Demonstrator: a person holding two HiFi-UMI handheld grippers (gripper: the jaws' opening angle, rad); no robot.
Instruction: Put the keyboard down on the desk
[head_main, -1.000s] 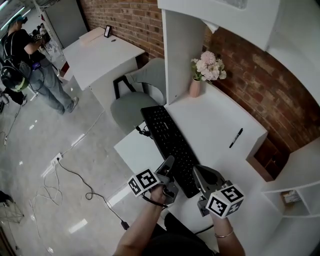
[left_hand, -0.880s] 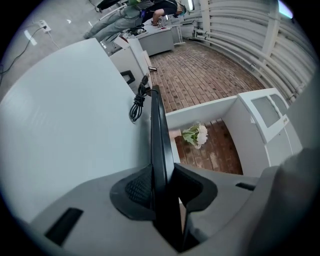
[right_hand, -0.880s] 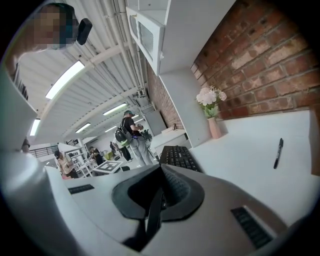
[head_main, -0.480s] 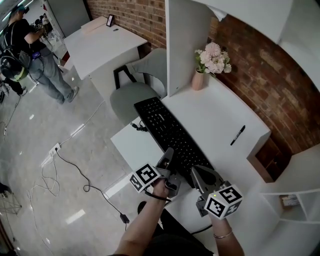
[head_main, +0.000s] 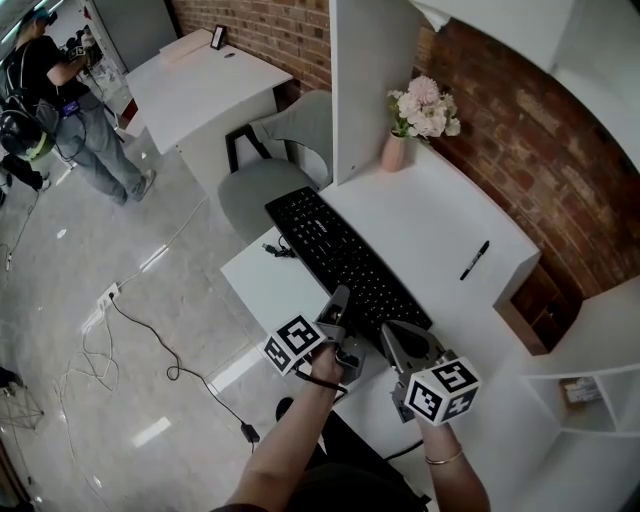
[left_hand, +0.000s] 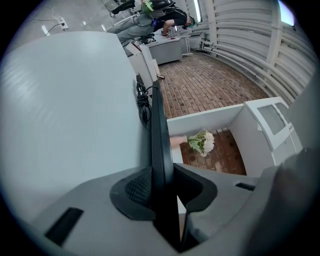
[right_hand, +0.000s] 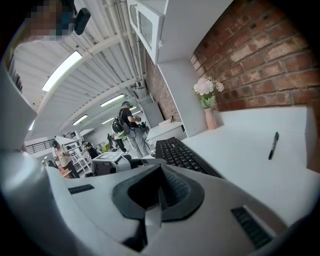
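With the left tool (head_main: 338, 300) clamped on the long black plastic keyboard (head_main: 335, 250) over the white worktop (head_main: 430, 220) and the right tool (head_main: 398, 338) closed empty, the next move is probably to settle it flat, then unclamp.

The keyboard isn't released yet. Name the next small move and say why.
Probably lower the left gripper until the keyboard lies flat on the desk. Its fingers clamp the keyboard's near end, and whether that end rests on the desk cannot be told.
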